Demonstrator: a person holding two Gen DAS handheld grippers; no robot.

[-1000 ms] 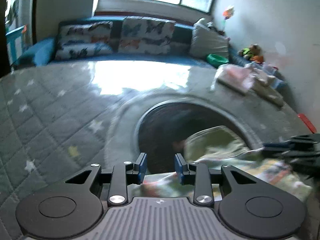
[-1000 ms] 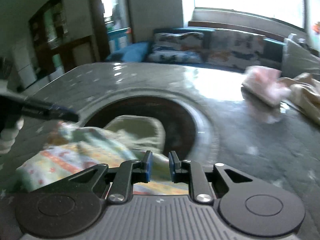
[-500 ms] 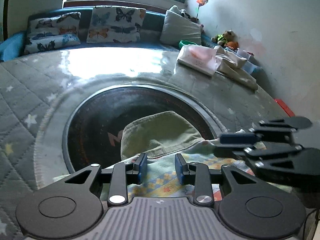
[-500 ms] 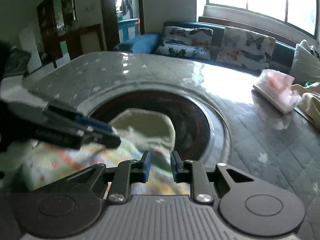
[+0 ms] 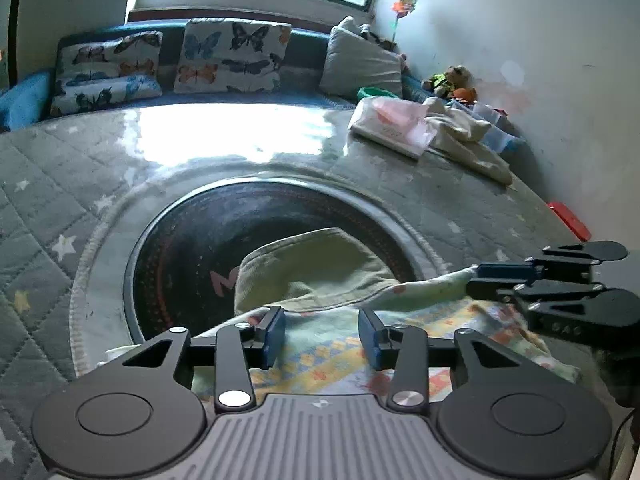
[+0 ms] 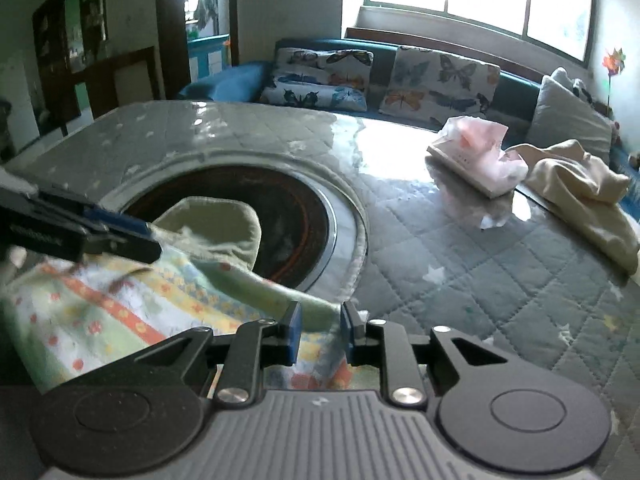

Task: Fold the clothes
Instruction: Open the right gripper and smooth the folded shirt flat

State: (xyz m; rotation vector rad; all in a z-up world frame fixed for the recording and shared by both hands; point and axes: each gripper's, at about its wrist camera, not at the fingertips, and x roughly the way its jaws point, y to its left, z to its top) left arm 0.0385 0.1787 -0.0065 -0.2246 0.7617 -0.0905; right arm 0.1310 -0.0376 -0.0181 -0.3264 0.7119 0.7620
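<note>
A pale green garment with orange and yellow bands (image 5: 440, 314) (image 6: 100, 312) lies spread at the near edge of the table. Its far edge overlaps an olive-green cloth (image 5: 320, 264) (image 6: 216, 220) lying on the dark round disc (image 5: 192, 248). My left gripper (image 5: 322, 336) is open, and the patterned garment lies flat under the gap. In the right wrist view it (image 6: 152, 240) comes in from the left at the garment's edge. My right gripper (image 6: 320, 328) is shut on a taut green hem of the garment. The left wrist view shows it (image 5: 476, 280) lifting that corner.
The table (image 5: 60, 184) has a grey quilted star cover under a glossy sheet. At its far right lie a pink tissue pack (image 6: 480, 156) and a crumpled cream garment (image 6: 580, 184). A red object (image 5: 570, 220) sits at the right edge. A sofa with butterfly cushions (image 5: 232, 56) stands behind.
Both grippers have swung across the table with the patterned garment, which now lies more spread out. The left jaws stand wider than before. The right gripper still holds the hem.
</note>
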